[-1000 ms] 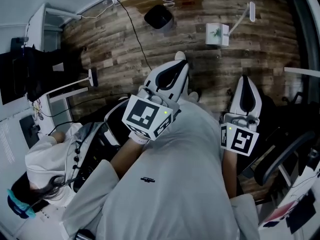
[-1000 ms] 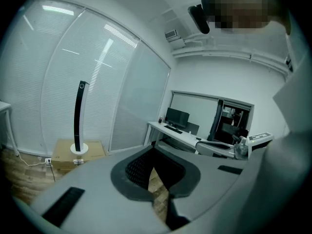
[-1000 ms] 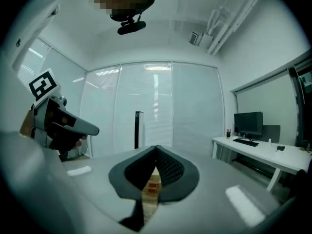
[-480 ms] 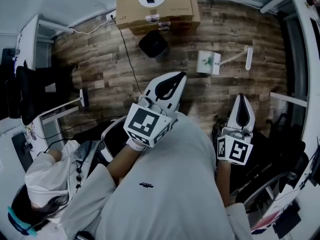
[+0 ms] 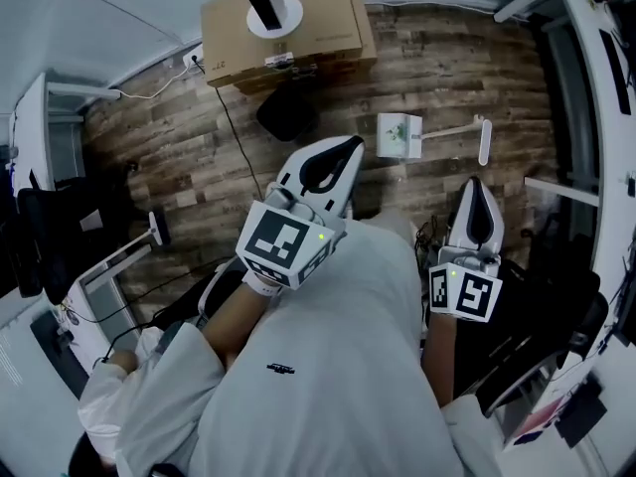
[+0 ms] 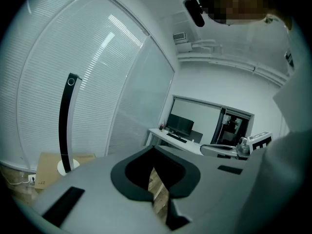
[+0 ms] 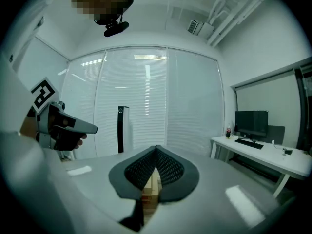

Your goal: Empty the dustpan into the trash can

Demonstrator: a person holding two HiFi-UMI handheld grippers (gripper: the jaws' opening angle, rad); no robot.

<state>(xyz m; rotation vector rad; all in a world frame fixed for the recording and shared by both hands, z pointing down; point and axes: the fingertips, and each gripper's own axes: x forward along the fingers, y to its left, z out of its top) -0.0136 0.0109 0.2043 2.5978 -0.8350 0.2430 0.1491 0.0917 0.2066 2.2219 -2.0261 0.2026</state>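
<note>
While the left gripper and right gripper are both closed on nothing, the dustpan and bin stand apart on the wood floor.
Bin black, its inside too dark to read; dustpan white with green print, long handle lying rightward; only the head view shows either.

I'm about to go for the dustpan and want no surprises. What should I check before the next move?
1. The left gripper is empty: ok, jaws together on nothing.
2. The right gripper is empty: ok, likewise.
3. Jaws opened for a grasp: not ok, both are shut.
4. Dustpan found: cannot tell; a white long-handled thing lies ahead.
5. Trash can found: cannot tell; a dark bin-like thing stands by the cardboard boxes.
</note>
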